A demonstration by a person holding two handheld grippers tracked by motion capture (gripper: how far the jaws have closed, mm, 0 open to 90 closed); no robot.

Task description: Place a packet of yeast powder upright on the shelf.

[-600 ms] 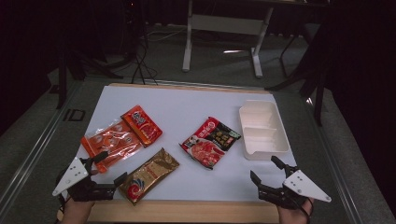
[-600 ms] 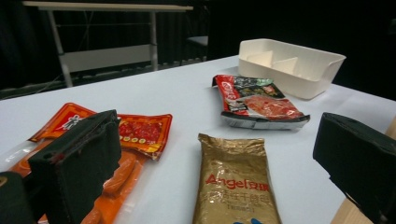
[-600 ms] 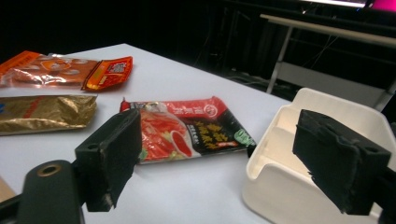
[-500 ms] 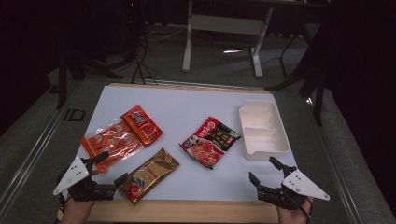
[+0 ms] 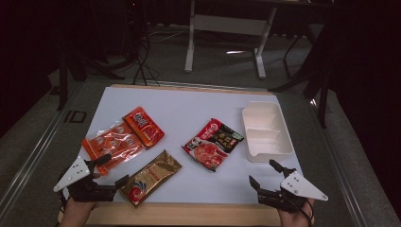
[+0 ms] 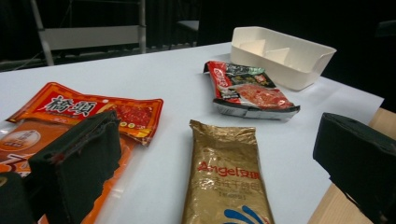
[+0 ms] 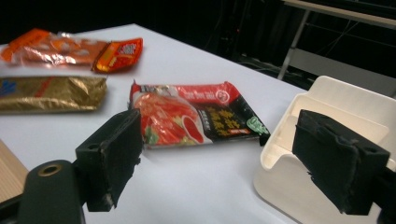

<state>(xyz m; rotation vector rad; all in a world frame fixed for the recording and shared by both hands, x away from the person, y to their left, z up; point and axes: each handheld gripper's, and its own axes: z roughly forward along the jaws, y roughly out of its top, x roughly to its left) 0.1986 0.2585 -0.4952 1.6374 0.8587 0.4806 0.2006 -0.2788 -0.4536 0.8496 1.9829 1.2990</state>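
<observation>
L gripper (image 5: 105, 171): jaws spread wide, nothing between them; it sits at the near-left table edge, one jaw over the clear orange-printed plastic pouch (image 5: 113, 145), the other just beside the gold foil packet w/ red lettering (image 5: 150, 177). Judgement: gold packet is the nearest item in line w/ the jaws, so prob. the next pick; it lies flat, long axis running diagonally away from the hand, which suits a grip across its narrow width.

Next right: flat orange-red sachet w/ white characters (image 5: 143, 126), partly overlapping the clear pouch; centre: red-and-black printed sauce packet (image 5: 213, 143), lying flat, apart from the rest; right: white plastic two-compartment tray (image 5: 265, 132), both compartments bare; judged the likely destination for the packets, hence placed open side up within reach of the R hand.

R gripper (image 5: 266, 176): jaws released, wide apart, holding nothing; it sits at the near-right edge of the white table sheet (image 5: 189, 106), just short of the tray's near wall.

View differences: high view gives overall layout and both hands' spacing; L gripper view (image 6: 224, 154) gives the gold packet's lettering and its crimped top seam, also the sauce packet's raised near edge; R gripper view (image 7: 210, 158) gives the tray's wall height and inner divider (image 7: 341, 112), w/ the sauce packet (image 7: 196, 114) centred between the jaws farther off.
</observation>
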